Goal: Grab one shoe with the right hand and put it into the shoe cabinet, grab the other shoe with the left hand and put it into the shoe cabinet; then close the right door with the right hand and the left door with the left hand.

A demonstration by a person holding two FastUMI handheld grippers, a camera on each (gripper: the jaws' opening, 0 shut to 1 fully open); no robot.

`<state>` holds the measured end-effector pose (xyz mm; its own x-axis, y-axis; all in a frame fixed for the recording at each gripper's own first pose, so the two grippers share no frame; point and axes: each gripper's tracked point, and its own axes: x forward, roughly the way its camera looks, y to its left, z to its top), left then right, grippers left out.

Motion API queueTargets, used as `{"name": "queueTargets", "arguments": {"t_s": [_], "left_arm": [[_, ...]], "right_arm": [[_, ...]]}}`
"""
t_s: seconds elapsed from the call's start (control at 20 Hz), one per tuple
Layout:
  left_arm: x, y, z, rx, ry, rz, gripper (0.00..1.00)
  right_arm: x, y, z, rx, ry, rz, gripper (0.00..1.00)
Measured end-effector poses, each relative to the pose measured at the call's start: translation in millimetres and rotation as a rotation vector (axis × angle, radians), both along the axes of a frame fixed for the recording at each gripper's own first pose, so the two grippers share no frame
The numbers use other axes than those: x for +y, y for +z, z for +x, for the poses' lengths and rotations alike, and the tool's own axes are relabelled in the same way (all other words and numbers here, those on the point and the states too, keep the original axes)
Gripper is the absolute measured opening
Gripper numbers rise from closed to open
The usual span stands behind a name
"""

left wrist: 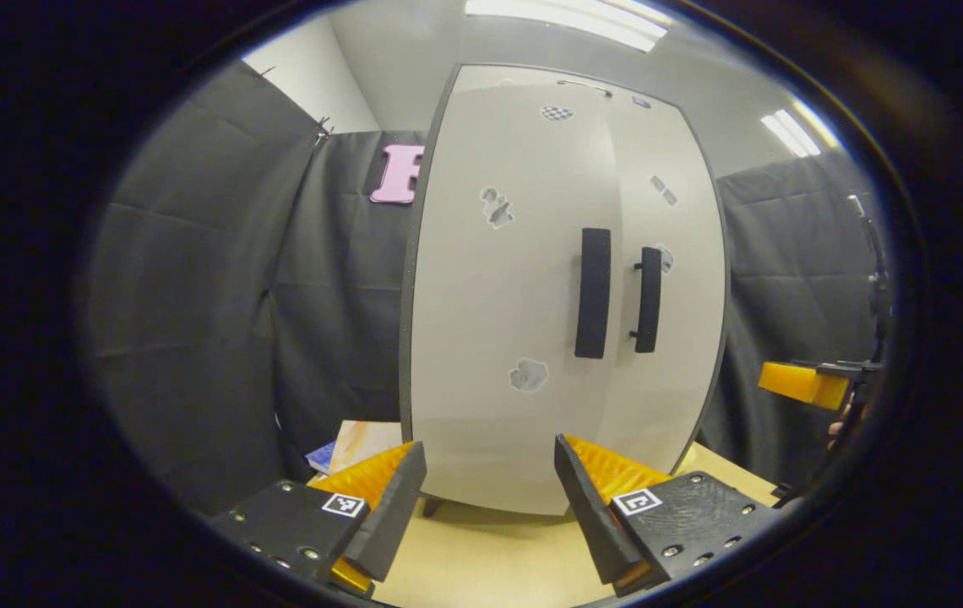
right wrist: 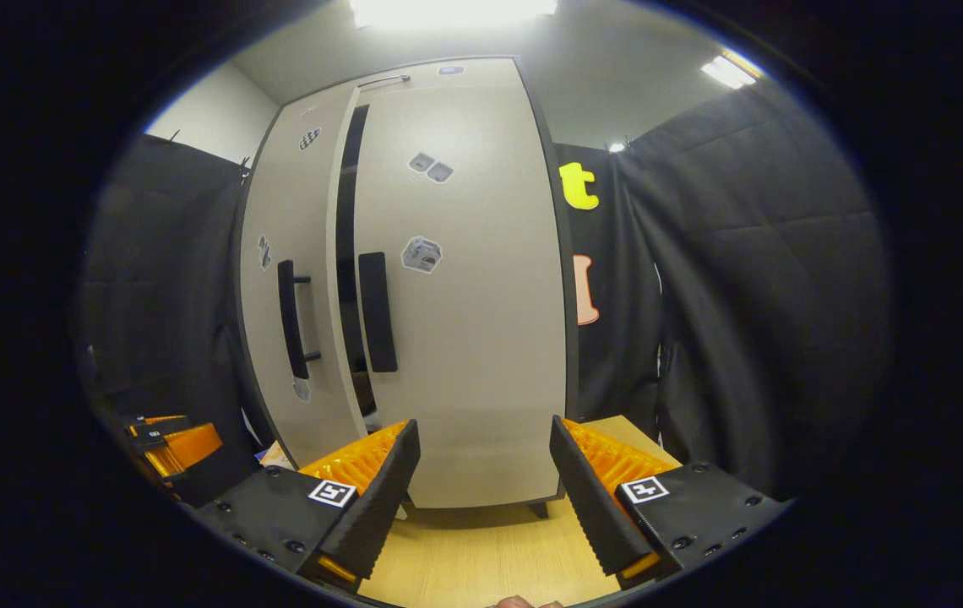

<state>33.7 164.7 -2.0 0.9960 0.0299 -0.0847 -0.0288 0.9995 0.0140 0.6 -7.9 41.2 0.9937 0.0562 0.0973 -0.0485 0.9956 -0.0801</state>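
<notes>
The white two-door shoe cabinet [left wrist: 515,338] stands on the wooden table right in front of me. In the right gripper view the cabinet [right wrist: 465,338] shows a narrow dark gap [right wrist: 350,253] between its doors; the left door [right wrist: 279,253] looks slightly ajar and the right door [right wrist: 473,355] lies flush. Each door has a black handle [left wrist: 593,291] [right wrist: 377,312]. My left gripper [left wrist: 488,456] is open and holds nothing, a short way before the left door. My right gripper [right wrist: 481,431] is open and holds nothing, facing the right door. Each gripper also appears off to the side in the other's view, the right gripper [left wrist: 802,384] and the left gripper [right wrist: 177,447].
The light wooden table [left wrist: 481,557] runs under the cabinet toward me. A flat book-like object [left wrist: 350,447] lies left of the cabinet's foot. Black cloth walls [right wrist: 743,295] close in on both sides and behind.
</notes>
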Motion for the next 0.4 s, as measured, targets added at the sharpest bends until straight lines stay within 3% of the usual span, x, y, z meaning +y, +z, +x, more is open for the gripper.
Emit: {"name": "queueTargets", "arguments": {"t_s": [0.05,0.35,0.4], "left_arm": [[1,0,0,-0.003,0.001,0.001,0.9],[6,-6,1,-0.003,0.023,-0.031,0.9],[7,-8,1,-0.002,0.034,-0.039,0.83]], "right_arm": [[0,0,0,-0.003,-0.003,0.008,0.98],[5,-23,-4,0.023,0.005,0.072,0.98],[9,-26,-4,0.021,0.018,0.094,0.98]]}}
